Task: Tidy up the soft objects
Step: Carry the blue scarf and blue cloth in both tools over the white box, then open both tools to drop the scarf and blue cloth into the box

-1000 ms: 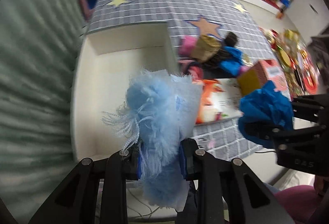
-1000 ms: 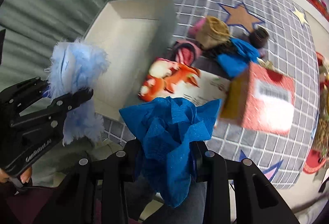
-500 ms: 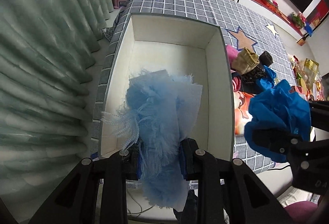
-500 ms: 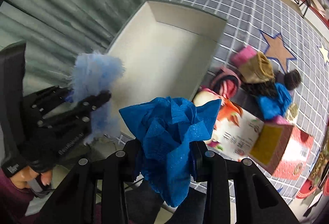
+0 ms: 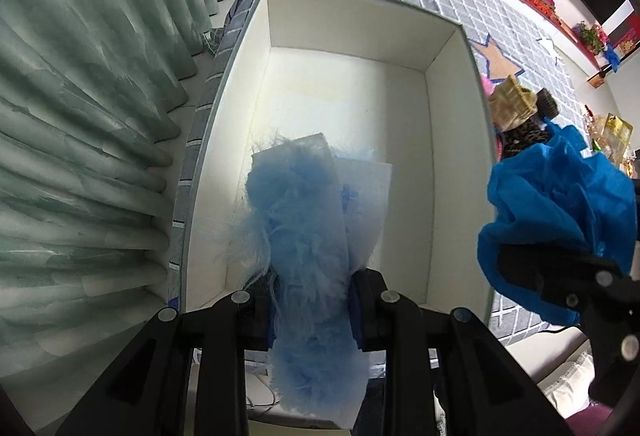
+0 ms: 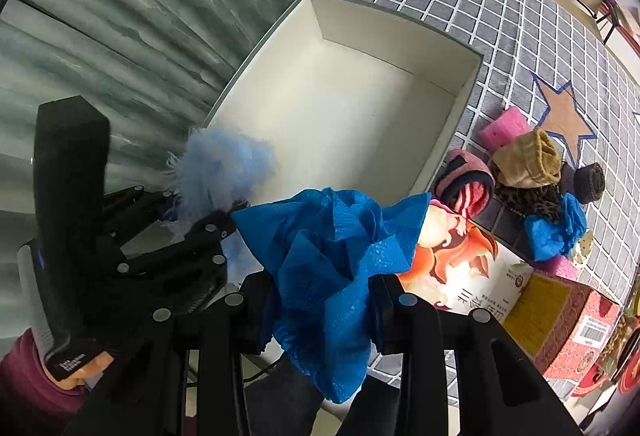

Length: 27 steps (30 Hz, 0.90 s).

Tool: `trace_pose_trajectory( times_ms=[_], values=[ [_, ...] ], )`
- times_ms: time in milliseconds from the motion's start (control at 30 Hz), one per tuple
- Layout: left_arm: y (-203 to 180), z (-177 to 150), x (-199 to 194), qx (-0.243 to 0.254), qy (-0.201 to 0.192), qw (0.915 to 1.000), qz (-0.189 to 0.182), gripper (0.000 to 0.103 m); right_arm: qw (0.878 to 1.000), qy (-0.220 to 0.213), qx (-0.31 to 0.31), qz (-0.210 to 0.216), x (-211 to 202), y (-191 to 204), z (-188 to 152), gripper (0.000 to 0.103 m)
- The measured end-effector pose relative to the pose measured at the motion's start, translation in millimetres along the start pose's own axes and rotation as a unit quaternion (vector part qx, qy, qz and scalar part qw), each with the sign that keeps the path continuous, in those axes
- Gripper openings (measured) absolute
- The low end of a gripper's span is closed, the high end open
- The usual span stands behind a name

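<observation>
One white box [image 5: 452,139], its interior bare, sits below both loaded grippers.

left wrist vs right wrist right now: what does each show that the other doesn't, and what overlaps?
Left wrist only: the left claw from behind, shut on the fluffy light-blue piece, hanging over the near end of the white box.

Right wrist only: the right claw from behind, shut on the blue crumpled cloth; the illustrated carton, the red box, and the pink sponge in full.

Both: box interior bare, grey grid tablecloth, tan knit item, green curtain.
</observation>
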<state>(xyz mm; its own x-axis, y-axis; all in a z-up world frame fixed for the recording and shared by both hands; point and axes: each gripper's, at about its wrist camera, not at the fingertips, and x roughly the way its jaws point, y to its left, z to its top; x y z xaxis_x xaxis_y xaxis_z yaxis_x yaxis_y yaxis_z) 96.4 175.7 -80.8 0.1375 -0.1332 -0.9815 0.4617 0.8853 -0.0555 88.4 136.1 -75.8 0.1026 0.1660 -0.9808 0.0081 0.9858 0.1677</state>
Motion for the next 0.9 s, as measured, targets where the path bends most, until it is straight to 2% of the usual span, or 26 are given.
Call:
trace_pose_trajectory(
  times_ms=[467, 900],
  values=[
    [1, -1, 33, 0.006, 0.033, 0.9993, 0.015, 0.03, 0.999, 0.022, 0.027, 0.012, 32, 0, 6, 0.037],
    [6, -15, 37, 0.006, 0.048, 0.9986, 0.021, 0.03, 0.998, 0.048, 0.034, 0.028, 59, 3, 1, 0.037]
  ],
)
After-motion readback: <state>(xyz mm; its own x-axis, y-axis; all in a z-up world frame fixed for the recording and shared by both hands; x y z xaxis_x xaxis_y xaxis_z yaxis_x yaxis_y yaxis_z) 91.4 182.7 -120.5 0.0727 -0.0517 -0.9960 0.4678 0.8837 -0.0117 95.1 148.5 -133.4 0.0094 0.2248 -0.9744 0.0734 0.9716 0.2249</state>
